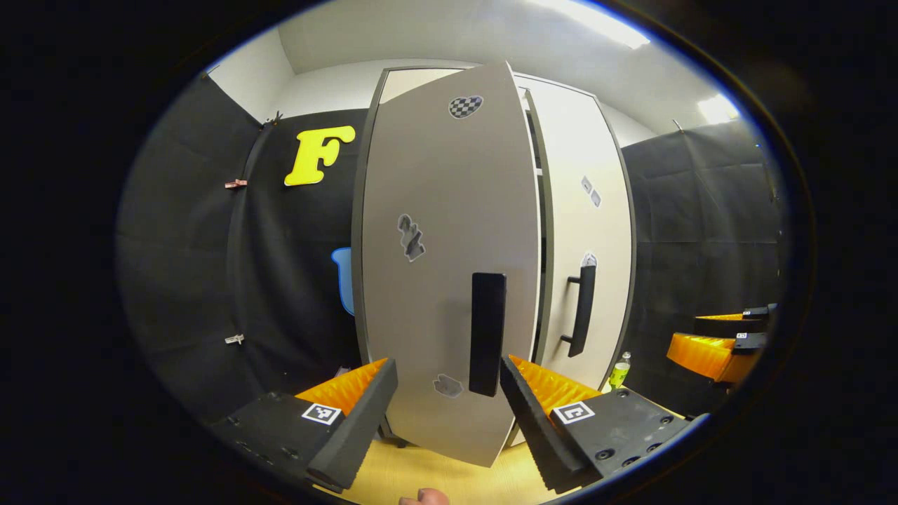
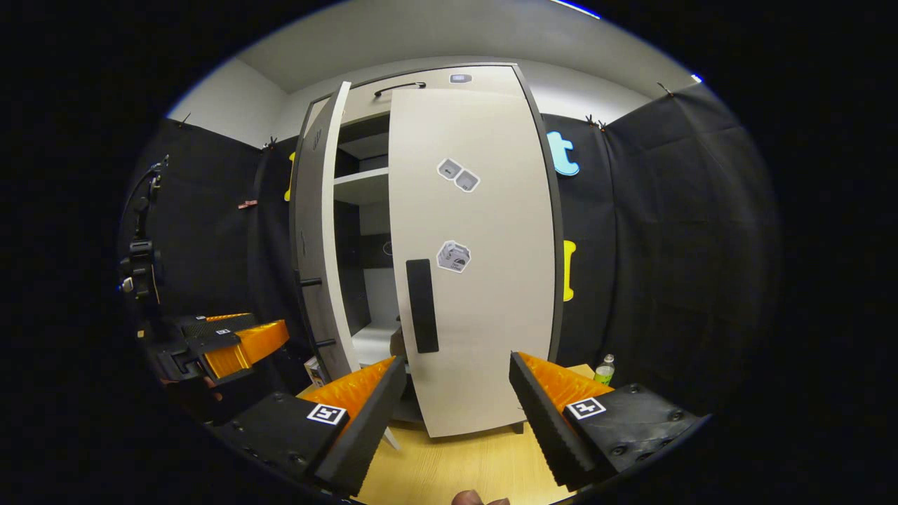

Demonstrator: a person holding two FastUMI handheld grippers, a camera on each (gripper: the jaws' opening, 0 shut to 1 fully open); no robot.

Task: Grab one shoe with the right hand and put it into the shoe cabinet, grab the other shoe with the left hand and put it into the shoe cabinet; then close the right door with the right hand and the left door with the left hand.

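Note:
The tall beige shoe cabinet (image 1: 393, 81) fills the left gripper view. Its left door (image 1: 435, 210) stands ajar, swung toward me, with a black bar handle (image 1: 487, 333). My left gripper (image 1: 449, 389) is open, and that handle sits just ahead between its orange-and-black fingers (image 1: 351, 421). In the right gripper view the right door (image 2: 484, 315) looks shut or nearly so, its black handle (image 2: 422, 305) a little ahead of my open right gripper (image 2: 456, 389). Shelves (image 2: 361, 179) show through the gap beside the left door (image 2: 319, 231). A dim shape (image 2: 397, 341) lies low inside; I cannot tell what it is.
A green bottle (image 2: 604, 369) stands on the wooden floor (image 2: 456, 463) by the cabinet's right side, also seen as the bottle (image 1: 619, 370). A small box (image 2: 313, 369) sits near the left door's foot. A stand with clamps (image 2: 140, 266) rises at the far left.

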